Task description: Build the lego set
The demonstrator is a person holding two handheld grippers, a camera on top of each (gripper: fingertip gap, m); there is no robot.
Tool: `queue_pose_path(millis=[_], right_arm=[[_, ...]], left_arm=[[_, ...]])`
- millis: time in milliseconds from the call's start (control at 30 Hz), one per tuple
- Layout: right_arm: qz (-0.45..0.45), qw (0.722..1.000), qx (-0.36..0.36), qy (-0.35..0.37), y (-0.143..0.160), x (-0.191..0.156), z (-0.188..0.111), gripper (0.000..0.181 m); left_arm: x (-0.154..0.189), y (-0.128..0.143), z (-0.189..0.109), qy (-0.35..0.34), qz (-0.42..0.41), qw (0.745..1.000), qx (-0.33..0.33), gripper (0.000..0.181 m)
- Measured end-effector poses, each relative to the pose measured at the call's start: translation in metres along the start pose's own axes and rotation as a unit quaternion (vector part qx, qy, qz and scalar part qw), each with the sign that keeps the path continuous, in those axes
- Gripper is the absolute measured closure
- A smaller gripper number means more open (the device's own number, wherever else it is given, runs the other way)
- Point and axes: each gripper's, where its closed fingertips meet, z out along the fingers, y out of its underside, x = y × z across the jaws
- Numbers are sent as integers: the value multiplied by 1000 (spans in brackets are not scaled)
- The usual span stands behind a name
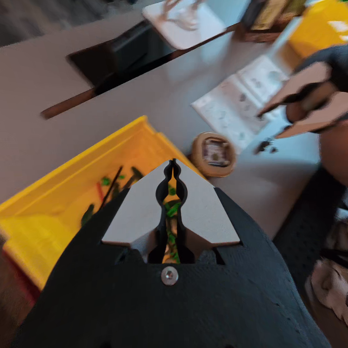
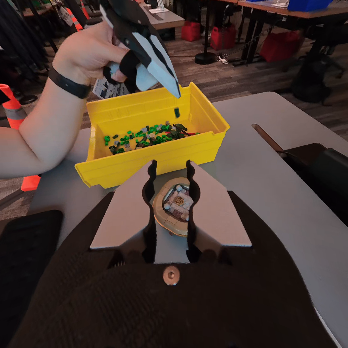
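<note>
Left gripper [image 1: 172, 163] is up over the yellow bin [image 2: 120, 167], tips pressed together with nothing visible between them, and a small dark green piece [image 2: 176, 112] sits in mid-air just below those tips in the right wrist view, apparently falling toward the bin. Right gripper [image 2: 171, 163] hangs low with its jaws apart and empty, the tan round build [image 2: 170, 222] framed between its fingers on the grey table [image 2: 273, 188], just beside the bin's near wall. On progress, I'd call this early: 1 rounded base with a patterned square inset is together, while a heap of green, grey and dark loose pieces [image 2: 143, 138] is still in the bin. The instruction booklet [image 1: 235, 105] lies open farther along the table. Room is decent above the bin, but its tall walls hem in any low reach, and the table's slot [image 2: 267, 137] and edge lie off to the right.
</note>
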Motion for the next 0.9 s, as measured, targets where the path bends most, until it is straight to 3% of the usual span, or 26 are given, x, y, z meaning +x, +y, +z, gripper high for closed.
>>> queue_pose_path(millis=[100, 200, 333, 400, 433, 500, 633, 900], right_arm=[[-14, 1000, -24, 11, 9, 3, 3, 150], [-26, 998, -48, 24, 18, 9, 5, 150], [-35, 997, -61, 33, 24, 13, 4, 150], [-37, 996, -67, 34, 26, 15, 4, 150], [-36, 996, -69, 33, 28, 15, 4, 150], [-35, 996, -73, 31, 29, 15, 5, 150], [-34, 996, -74, 31, 29, 16, 3, 150], [-41, 994, -91, 35, 34, 16, 2, 150]], left_arm=[[-37, 49, 8, -48, -53, 991, -116, 181], [-46, 82, 28, -29, -66, 978, -194, 181], [-78, 76, 51, -107, -17, 977, -184, 181], [-74, 72, 64, -95, 51, 980, -167, 180], [-76, 71, 67, -102, 78, 978, -165, 168], [-80, 77, 69, -114, 122, 970, -179, 154], [-86, 89, 73, -137, 218, 945, -201, 153], [-90, 98, 81, -140, 221, 940, -221, 154]])
